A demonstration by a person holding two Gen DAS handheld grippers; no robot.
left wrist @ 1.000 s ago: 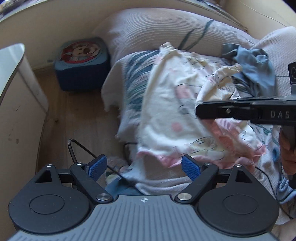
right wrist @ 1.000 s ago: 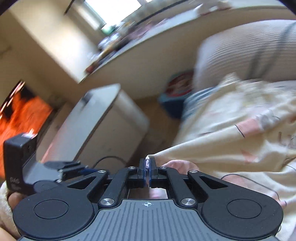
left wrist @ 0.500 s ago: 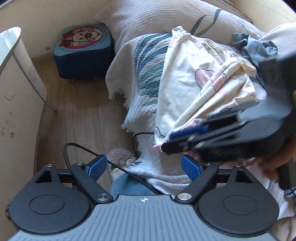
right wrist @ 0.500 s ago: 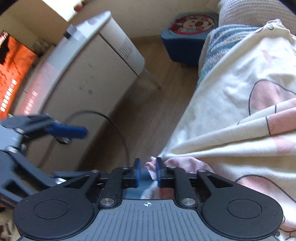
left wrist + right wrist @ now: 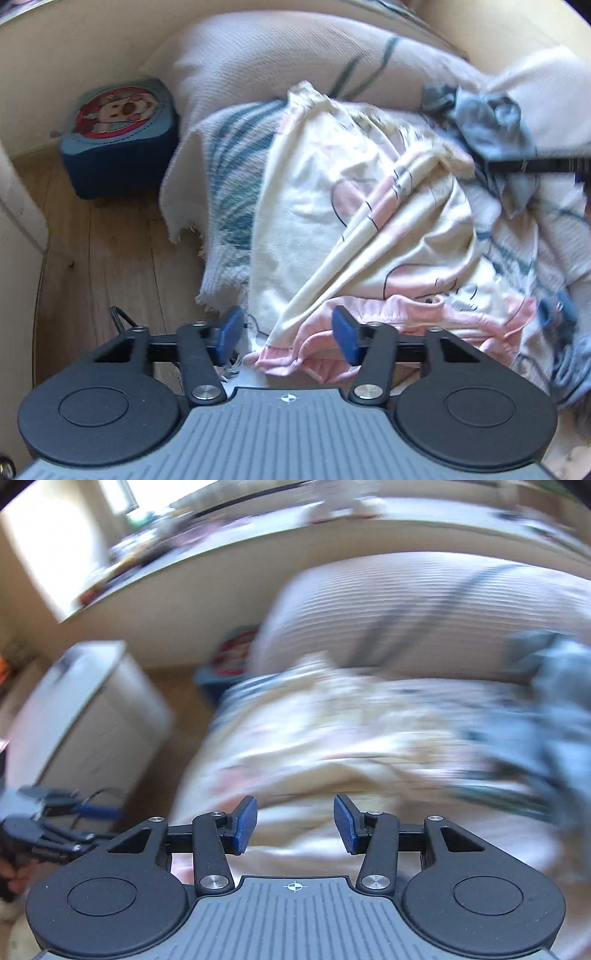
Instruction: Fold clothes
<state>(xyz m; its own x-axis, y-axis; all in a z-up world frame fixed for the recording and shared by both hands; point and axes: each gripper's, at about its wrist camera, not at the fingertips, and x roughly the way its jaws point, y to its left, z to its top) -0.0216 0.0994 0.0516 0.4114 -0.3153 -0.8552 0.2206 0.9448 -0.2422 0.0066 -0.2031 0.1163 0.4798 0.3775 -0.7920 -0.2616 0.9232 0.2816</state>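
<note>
The right gripper (image 5: 294, 824), clamped on the pink hem a second ago, now stands with jaws wide apart and nothing between them, drawn back above the cream printed garment (image 5: 369, 229). The left gripper (image 5: 288, 334) now sits at that hem.

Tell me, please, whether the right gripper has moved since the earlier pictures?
Yes. The right gripper has let go of the cream garment and swung up and rightward: the white cabinet now sits further left.

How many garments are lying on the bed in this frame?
2. A cream and pink printed garment is spread across the bed's middle, its pink hem at the left gripper; a crumpled blue-grey garment sits behind it, by the pillow. More could be hidden underneath.
</note>
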